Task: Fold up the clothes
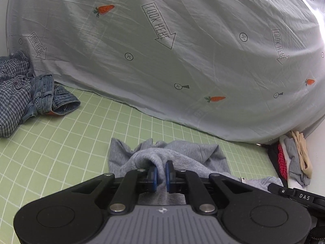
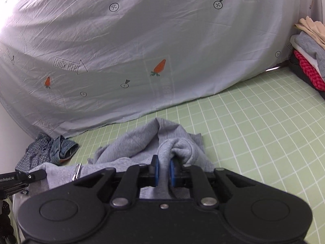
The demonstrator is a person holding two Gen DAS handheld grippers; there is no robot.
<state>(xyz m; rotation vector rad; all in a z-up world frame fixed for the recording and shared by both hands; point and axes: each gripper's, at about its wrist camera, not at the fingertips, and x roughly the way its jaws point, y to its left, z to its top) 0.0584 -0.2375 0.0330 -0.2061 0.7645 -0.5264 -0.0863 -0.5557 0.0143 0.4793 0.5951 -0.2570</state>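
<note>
Right, biggest first: the pale sheet with its carrots fills my view from 9 round to 3 o'clock, hanging behind the green grid mat. On that mat the grey sweatshirt is bunched, its bulk trailing toward 9 o'clock in the right view; I can't make out its long axis through the folds. My left gripper is pinching a fold dead ahead at 12, and my right gripper is clamped on another ridge of it. A crumpled denim and check pile sits at 9. Folded stack at 2, cut off by the frame edge.
</note>
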